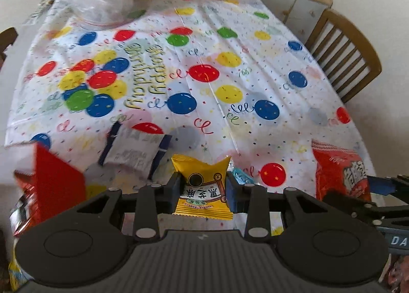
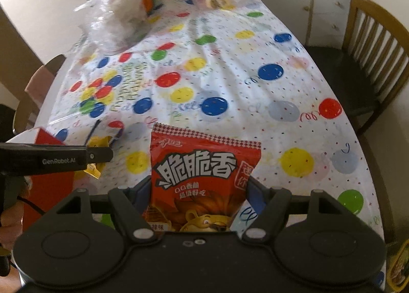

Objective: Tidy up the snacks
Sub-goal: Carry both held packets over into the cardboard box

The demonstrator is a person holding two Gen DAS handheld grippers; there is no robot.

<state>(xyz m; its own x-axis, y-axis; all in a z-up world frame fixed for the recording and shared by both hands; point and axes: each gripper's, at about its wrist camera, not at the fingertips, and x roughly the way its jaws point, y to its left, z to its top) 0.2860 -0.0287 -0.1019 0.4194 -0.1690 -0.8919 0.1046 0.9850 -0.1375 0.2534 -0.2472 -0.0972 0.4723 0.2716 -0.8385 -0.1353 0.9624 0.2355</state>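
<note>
Left wrist view: left gripper (image 1: pixel 203 188) clamped on yellow sachet (image 1: pixel 202 186) — long axis upright between the pads, lifted clear of the balloon tablecloth (image 1: pixel 230 67). Red box (image 1: pixel 55 185) just left of the jaws, near; white-and-navy packet (image 1: pixel 134 152) just beyond.

Right wrist view: right gripper (image 2: pixel 199 201) closed on red crisp bag (image 2: pixel 204 180) — gripped across its width, top edge pointing away. Red box (image 2: pixel 48 165) off to the left, past the left gripper (image 2: pixel 99 153). Left hand nearer the box; likely first to deposit.
</note>
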